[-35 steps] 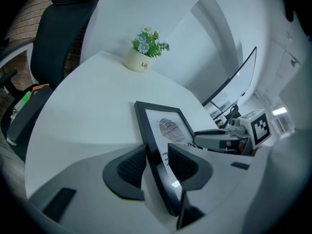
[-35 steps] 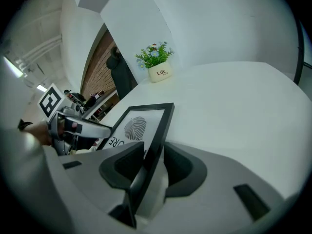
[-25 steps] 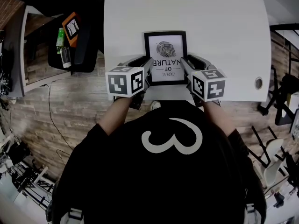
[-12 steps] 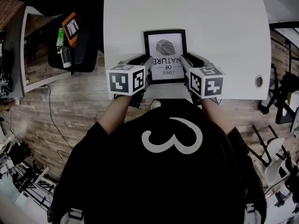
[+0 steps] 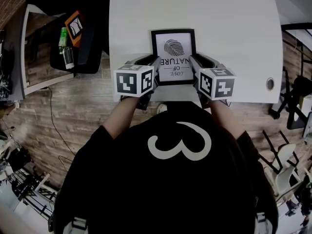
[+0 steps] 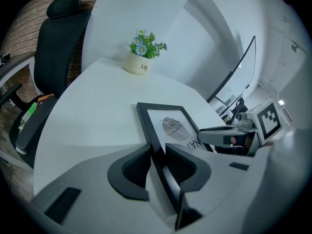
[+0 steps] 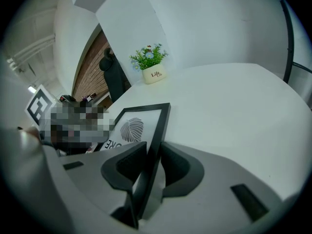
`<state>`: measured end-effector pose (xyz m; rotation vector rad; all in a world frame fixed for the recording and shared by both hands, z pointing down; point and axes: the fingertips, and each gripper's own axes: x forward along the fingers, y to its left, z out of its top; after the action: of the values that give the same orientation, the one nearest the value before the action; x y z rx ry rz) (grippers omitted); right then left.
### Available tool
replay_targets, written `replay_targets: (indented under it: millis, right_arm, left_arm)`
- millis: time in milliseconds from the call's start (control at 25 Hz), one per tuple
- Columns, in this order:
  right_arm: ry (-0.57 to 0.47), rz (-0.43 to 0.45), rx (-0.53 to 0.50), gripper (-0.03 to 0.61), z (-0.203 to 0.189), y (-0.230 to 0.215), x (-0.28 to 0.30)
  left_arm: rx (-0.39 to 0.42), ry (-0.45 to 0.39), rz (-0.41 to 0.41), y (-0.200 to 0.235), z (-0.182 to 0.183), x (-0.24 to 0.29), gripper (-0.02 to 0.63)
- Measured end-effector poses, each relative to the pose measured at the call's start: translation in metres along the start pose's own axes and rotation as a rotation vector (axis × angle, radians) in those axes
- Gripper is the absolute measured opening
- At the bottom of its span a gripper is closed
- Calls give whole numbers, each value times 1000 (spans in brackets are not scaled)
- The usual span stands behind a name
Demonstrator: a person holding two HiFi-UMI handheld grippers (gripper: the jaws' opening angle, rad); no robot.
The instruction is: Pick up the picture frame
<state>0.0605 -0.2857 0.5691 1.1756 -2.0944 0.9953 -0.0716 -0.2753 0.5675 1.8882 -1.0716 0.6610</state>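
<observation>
A black picture frame (image 5: 173, 56) with a leaf print lies near the front edge of the white table (image 5: 234, 33). My left gripper (image 5: 155, 63) has the frame's left rail (image 6: 146, 126) between its two dark pads, and the pads touch it on both sides. My right gripper (image 5: 192, 63) holds the right rail (image 7: 161, 126) the same way. Both sets of jaws have just been closing, with the frame's rails between them. The near end of the frame is hidden behind the gripper bodies.
A small white pot of flowers (image 6: 139, 65) stands at the table's far side, also seen as the pot (image 7: 155, 74) in the right gripper view. A black office chair (image 5: 83, 38) stands left of the table. A round cable hole (image 5: 270, 85) sits at the table's right front.
Both grippers stay at the frame's two sides, with their jaws drawn in a little tighter on its rails. The frame has hardly shifted.
</observation>
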Motion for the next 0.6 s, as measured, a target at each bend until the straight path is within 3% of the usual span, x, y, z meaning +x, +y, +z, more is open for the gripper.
replay_targets:
  millis: [600]
  right_arm:
    - [-4,-32,-32,98,-1,5,-7]
  left_arm:
    - [-1,-3,16,-3,-1,-5,97]
